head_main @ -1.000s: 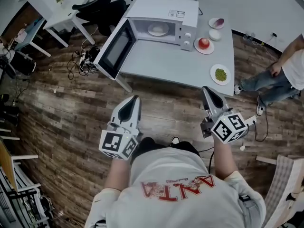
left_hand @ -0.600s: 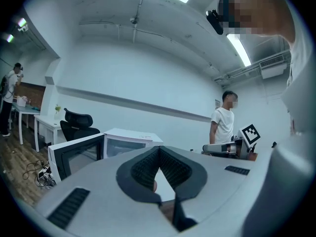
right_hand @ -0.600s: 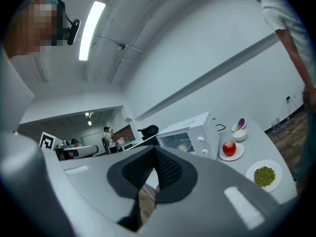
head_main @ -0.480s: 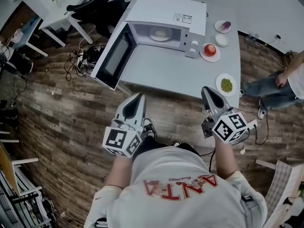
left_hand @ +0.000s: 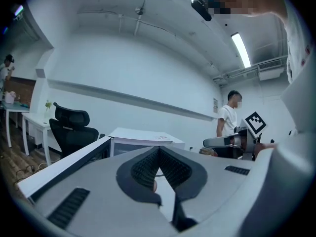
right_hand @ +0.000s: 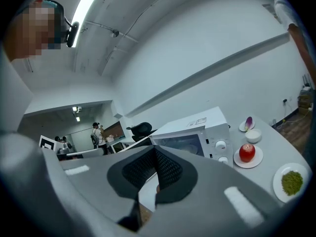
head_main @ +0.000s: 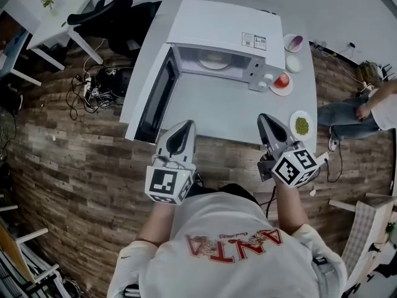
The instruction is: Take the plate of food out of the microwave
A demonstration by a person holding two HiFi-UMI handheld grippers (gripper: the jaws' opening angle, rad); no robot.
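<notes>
Stands at the near edge of a pale grey surface (head_main: 217, 113), facing a white microwave (head_main: 226, 23) with its door (head_main: 155, 95) swung wide to the left. Holds the left tongs (head_main: 185, 125) and the right tongs (head_main: 263, 117) side by side over that near edge, both aimed at the oven. Keeps nothing in either: ribbed pads pressed tip to tip, closed and empty, in the left gripper view (left_hand: 159, 148) and the right gripper view (right_hand: 155, 149) alike.

Leaves the plate of food (head_main: 214, 59), pale contents on it, inside the open microwave cavity, well apart from both tongs.

Wears a light shirt (head_main: 231, 228) printed ANTA in red, upside down to the head camera. Shows a black-and-white square marker on each tongs' cube, no letters there. Bears a small printed label (head_main: 254, 40) on the microwave's top near its front right corner, text too small to read.

Lines up, right of the microwave on the same surface: a dish (head_main: 294, 42) with something purple, a small white bowl (head_main: 293, 64), a saucer with a red apple (head_main: 282, 79), and nearer the edge a plate of green food (head_main: 301, 125).
</notes>
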